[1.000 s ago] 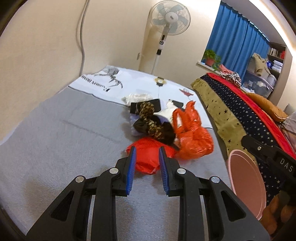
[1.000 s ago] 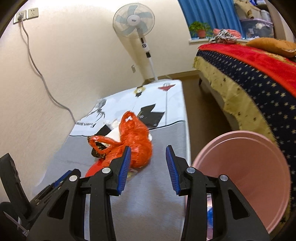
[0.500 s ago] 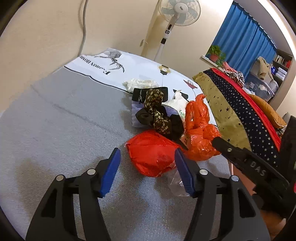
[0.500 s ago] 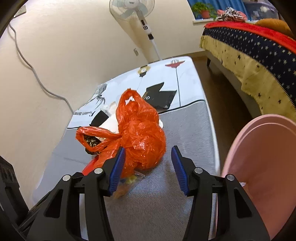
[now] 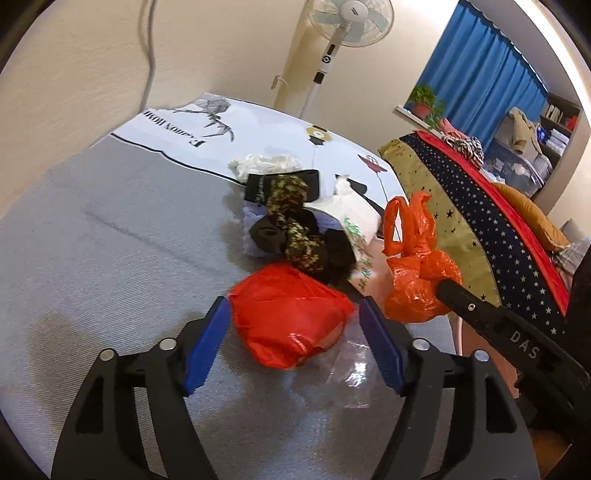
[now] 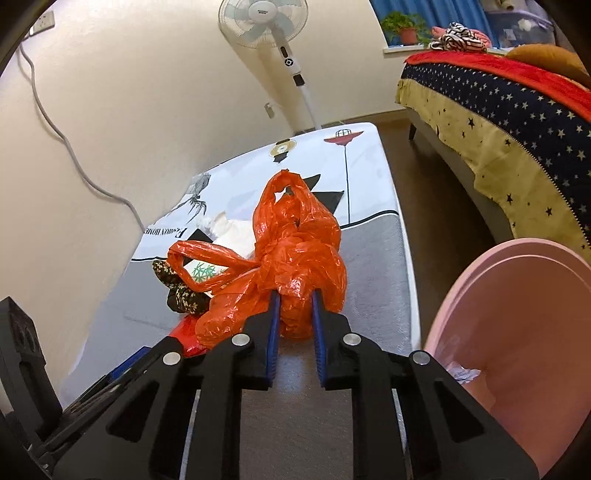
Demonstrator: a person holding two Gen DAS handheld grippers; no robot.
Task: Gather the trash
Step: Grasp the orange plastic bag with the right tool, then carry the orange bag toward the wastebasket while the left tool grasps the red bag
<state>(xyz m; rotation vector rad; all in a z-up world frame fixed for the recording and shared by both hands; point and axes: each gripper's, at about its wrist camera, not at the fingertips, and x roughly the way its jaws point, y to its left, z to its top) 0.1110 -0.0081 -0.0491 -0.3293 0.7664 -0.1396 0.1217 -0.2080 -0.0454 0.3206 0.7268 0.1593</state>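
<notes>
Trash is heaped on a grey mattress (image 5: 92, 258) set against a cream wall. Nearest the left gripper (image 5: 293, 338) lies a red plastic bag (image 5: 291, 317), flanked by the two blue pads; the jaws have just been opening and stand spread wide, with the bag between them but not pressed. A piece of clear plastic film (image 5: 351, 373) is seen just beside the red bag, by the right-hand pad. Behind it are dark camouflage-patterned cloths (image 5: 295, 229) and a white printed bag (image 5: 354, 221).

An orange plastic bag (image 6: 295, 254), knotted with its handles sticking up, is pinched at its near edge by the right gripper (image 6: 295, 317), whose jaws have just been closing on the crumpled plastic. A pink bin (image 6: 517, 350) stands beside the mattress at the right, with a little crumpled rubbish visible inside. A standing fan (image 6: 266, 22) is seen by the far wall, and a bed with a star-patterned cover (image 6: 498, 110) lies across the floor.
</notes>
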